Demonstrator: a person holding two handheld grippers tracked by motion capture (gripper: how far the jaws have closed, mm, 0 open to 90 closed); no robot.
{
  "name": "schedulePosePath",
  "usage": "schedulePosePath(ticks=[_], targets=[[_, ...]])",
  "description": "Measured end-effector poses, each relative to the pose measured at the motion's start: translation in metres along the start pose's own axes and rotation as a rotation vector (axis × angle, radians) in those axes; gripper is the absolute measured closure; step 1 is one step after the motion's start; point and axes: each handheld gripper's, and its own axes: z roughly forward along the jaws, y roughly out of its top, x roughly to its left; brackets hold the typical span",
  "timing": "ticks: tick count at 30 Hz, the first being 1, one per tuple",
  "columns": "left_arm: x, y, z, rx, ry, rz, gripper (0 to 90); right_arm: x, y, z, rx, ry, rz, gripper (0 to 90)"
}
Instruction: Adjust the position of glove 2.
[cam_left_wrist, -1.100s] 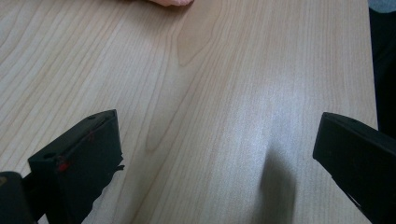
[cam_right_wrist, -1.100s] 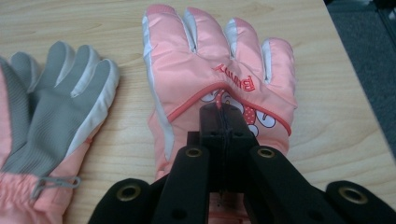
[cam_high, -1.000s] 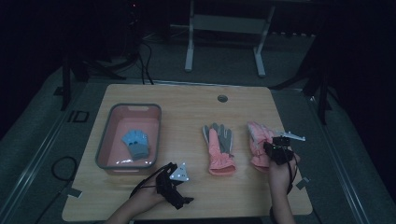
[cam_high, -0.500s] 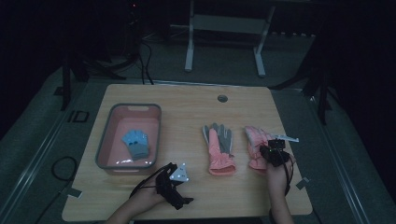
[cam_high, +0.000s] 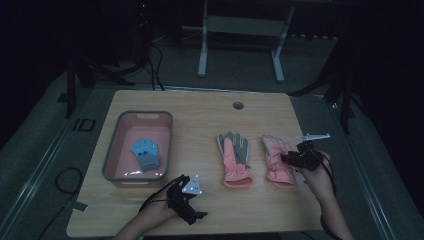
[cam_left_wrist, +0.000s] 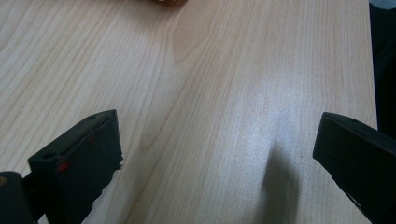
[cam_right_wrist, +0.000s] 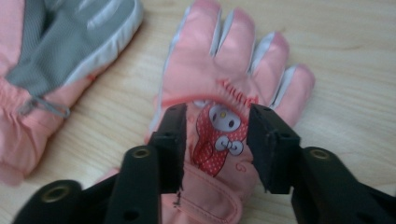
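Two pink gloves lie side by side on the wooden table (cam_high: 200, 115). The left glove (cam_high: 234, 159) (cam_right_wrist: 56, 51) is palm up and shows grey. The right glove (cam_high: 276, 161) (cam_right_wrist: 224, 70) shows a cartoon patch on its back. My right gripper (cam_high: 289, 159) (cam_right_wrist: 217, 140) hovers over that patch. Its jaws have just been opening and stand apart on either side of the patch, not pressing on it. My left gripper (cam_high: 194, 215) (cam_left_wrist: 219, 154) rests near the table's front edge, its jaws wide open over bare wood.
A pink tub with a grey rim (cam_high: 112, 155) stands at the left with a small blue glove (cam_high: 146, 154) inside. A round cable hole (cam_high: 238, 105) sits near the far edge. A white frame's legs (cam_high: 240, 45) stand on the floor beyond the table.
The right gripper's jaws have parted from shut to open over the right glove, and that hand has shifted a little to the right. The left hand has stayed put.
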Motion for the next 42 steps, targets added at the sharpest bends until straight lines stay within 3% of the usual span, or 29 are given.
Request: schedulePosePath(ticks=[4,7,10,12,15,18,22,32,42], targets=[[0.001,-0.001,0.0,-0.001,0.005,-0.008,1.4,-0.006,-0.006,0.013,0.025,-0.006,0.032,53.4],[0.001,-0.001,0.0,0.001,0.003,-0.006,1.4,-0.007,-0.012,0.022,0.037,0.002,0.053,56.4],[0.001,-0.001,0.001,0.005,0.002,-0.005,1.4,-0.006,-0.016,0.026,0.022,0.035,0.069,69.8],[0.0,-0.001,0.001,0.006,0.002,-0.005,1.4,-0.002,-0.018,0.027,0.016,0.034,0.054,78.6],[0.001,-0.001,0.001,0.003,0.001,-0.002,1.4,0.005,-0.017,0.028,0.021,0.007,0.03,86.9],[0.0,-0.001,0.0,0.0,-0.001,-0.002,1.3,0.008,-0.019,0.026,-0.001,-0.018,0.036,89.3],[0.001,0.0,0.0,0.001,-0.002,0.0,1.4,0.01,-0.017,0.017,-0.035,-0.029,0.041,89.9],[0.001,-0.001,-0.002,-0.009,0.003,-0.008,1.4,0.027,0.016,-0.03,-0.13,-0.061,0.011,90.0],[0.001,0.0,-0.002,-0.012,0.007,-0.006,1.3,0.062,0.042,-0.065,-0.194,-0.093,-0.002,90.0]])
